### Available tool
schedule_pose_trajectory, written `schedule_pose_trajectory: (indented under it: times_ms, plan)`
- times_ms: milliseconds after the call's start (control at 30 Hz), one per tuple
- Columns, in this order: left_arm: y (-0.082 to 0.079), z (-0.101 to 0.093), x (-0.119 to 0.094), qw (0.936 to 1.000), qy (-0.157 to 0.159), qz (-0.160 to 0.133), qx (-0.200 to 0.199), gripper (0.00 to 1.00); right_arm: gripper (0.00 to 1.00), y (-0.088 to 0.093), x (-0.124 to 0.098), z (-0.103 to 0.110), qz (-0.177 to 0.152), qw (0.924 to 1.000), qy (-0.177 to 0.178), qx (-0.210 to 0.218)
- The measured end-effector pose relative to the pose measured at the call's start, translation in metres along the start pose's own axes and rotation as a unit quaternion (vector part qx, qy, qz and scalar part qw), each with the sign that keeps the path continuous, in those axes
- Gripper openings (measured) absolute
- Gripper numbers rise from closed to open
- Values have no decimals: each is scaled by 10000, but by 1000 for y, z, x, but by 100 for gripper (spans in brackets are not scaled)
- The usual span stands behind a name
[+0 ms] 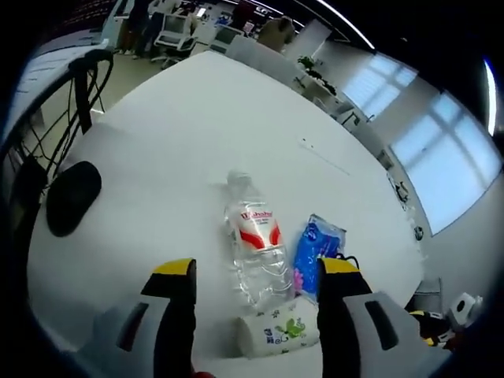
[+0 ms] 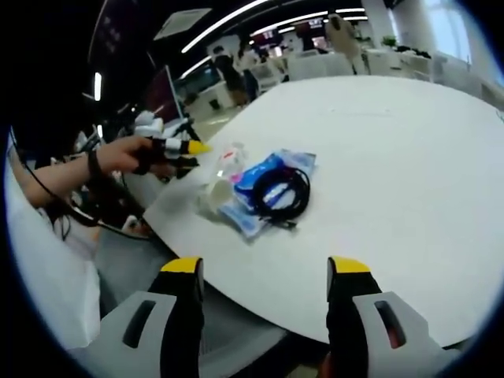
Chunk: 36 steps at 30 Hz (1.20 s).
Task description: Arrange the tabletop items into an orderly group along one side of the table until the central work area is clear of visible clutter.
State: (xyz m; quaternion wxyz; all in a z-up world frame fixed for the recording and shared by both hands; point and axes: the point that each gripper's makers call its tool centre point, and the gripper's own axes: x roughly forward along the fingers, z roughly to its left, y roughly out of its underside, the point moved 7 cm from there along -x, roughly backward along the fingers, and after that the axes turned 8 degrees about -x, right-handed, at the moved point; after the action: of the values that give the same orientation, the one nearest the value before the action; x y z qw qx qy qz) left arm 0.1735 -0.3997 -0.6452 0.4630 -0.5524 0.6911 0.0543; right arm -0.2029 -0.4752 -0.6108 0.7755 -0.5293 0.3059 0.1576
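A clear water bottle (image 1: 252, 244) with a red and white label lies on its side on the white table (image 1: 205, 134). Right beside it lies a blue packet (image 1: 315, 246), with a black cable coil (image 2: 282, 193) resting on it. A small white pack with a green frog print (image 1: 279, 332) sits at the bottle's near end. My left gripper (image 1: 258, 269) hovers open just above these items, its jaws either side of the bottle. From the right gripper view, the left gripper (image 2: 179, 151) sits in a hand next to the bottle (image 2: 224, 167) and packet (image 2: 264, 179). My right gripper (image 2: 264, 266) is open and holds nothing, near the table edge.
A black oval chair back (image 1: 72, 197) stands at the table's left edge. The tabletop (image 2: 394, 142) stretches bare beyond the items. Office chairs and desks (image 1: 177, 31) stand far behind. A person's forearm (image 2: 63, 177) reaches in from the left.
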Motion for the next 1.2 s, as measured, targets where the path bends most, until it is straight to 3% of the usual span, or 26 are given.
schedule_pose_trajectory:
  times_ms: [367,767,1200]
  plan:
    - [-5,-11,29,9994,-195,203,-207,61,62,2,4,2,96,9999,-52,11]
    - [-11,-17,60,9957,-848,351,112,61,62,6,5,-4,176,9998,-49,84]
    - [-16,-19,84,9909,-1236,510,180,60,62,9,10,-11,276,9994,-163,114]
